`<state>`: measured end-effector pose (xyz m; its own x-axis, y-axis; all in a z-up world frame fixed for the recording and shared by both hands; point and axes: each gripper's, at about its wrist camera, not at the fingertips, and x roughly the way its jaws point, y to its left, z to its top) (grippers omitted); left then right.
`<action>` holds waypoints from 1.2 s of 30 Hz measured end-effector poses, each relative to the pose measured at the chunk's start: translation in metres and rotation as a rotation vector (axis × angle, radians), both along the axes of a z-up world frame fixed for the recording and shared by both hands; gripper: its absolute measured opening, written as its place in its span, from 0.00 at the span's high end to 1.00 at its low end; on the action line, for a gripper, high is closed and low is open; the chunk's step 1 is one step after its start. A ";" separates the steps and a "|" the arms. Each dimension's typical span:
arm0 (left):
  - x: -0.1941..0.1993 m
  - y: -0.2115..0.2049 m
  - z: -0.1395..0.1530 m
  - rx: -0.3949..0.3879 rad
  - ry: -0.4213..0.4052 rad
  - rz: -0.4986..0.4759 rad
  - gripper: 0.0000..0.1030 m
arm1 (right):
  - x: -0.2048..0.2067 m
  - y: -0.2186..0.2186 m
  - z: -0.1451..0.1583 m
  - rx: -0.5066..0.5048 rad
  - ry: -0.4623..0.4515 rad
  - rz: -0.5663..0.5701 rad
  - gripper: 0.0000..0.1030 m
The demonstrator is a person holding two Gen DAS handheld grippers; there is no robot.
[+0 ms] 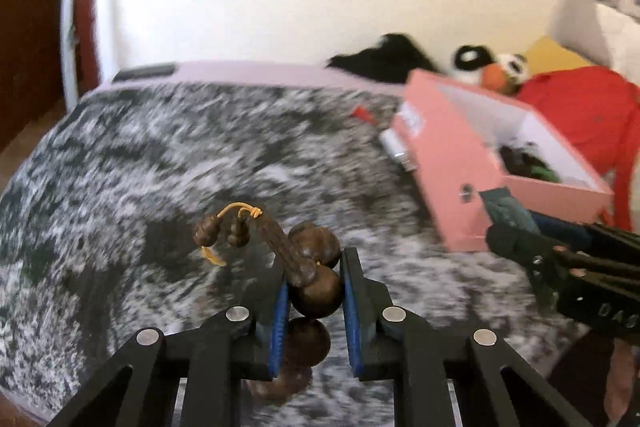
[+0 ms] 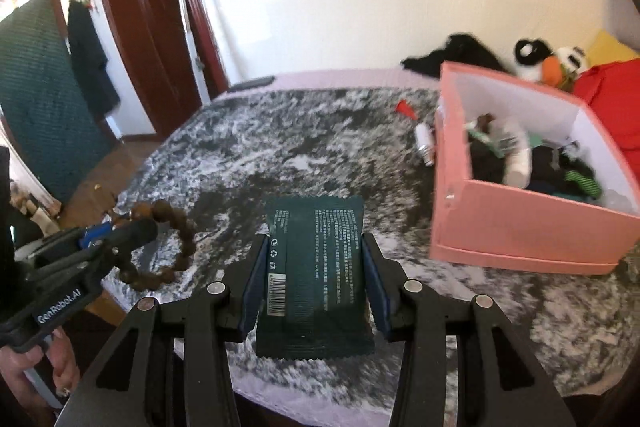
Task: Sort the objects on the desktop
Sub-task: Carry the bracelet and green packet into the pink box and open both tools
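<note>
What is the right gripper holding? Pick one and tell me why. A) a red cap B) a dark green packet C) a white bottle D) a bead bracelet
B: in the right wrist view, the right gripper is shut on the dark green packet, with its pads pressing the packet's two sides.

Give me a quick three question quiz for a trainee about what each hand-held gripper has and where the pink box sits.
1. True or false: the left hand-held gripper is closed on a wooden bead bracelet.
2. Multiple choice: what does the right hand-held gripper hold? A) white bottle B) dark green sachet C) red cap
3. Fill in: seen from the right wrist camera, the open pink box stands to the ____ of the sachet.

Key: 1 true; 2 B; 3 right.
</note>
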<state>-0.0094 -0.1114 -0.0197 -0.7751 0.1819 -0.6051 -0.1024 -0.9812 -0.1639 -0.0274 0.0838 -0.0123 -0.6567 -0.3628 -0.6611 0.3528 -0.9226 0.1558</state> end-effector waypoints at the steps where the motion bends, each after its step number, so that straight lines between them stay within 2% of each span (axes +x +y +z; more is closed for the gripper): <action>1: 0.002 0.008 0.006 -0.002 0.013 -0.020 0.82 | 0.007 0.007 0.005 -0.003 0.015 -0.010 0.54; 7: 0.002 0.067 0.040 -0.013 0.082 -0.161 0.82 | 0.036 0.067 0.031 -0.027 0.078 -0.112 0.54; 13: -0.029 0.140 0.066 -0.039 0.136 -0.300 0.82 | 0.044 0.127 0.050 -0.035 0.114 -0.225 0.54; 17: -0.055 0.189 0.082 -0.055 0.162 -0.384 0.82 | 0.034 0.167 0.063 -0.035 0.142 -0.298 0.54; 22: -0.116 0.241 0.091 -0.074 0.161 -0.437 0.82 | -0.013 0.219 0.076 -0.024 0.175 -0.388 0.54; 28: -0.206 0.290 0.093 -0.075 0.151 -0.480 0.82 | -0.105 0.273 0.082 -0.021 0.178 -0.467 0.54; 30: -0.234 0.300 0.086 -0.068 0.110 -0.495 0.82 | -0.143 0.289 0.079 -0.017 0.168 -0.482 0.54; 31: -0.249 0.305 0.082 -0.064 0.082 -0.506 0.80 | -0.163 0.294 0.075 -0.015 0.159 -0.476 0.54; 32: -0.264 0.309 0.078 -0.060 0.053 -0.516 0.73 | -0.183 0.298 0.071 -0.015 0.147 -0.468 0.53; 34: -0.287 0.308 0.070 -0.037 0.016 -0.499 0.23 | -0.221 0.305 0.061 -0.028 0.104 -0.445 0.50; 36: -0.293 0.292 0.068 -0.017 0.035 -0.439 0.12 | -0.247 0.313 0.052 -0.035 0.076 -0.453 0.32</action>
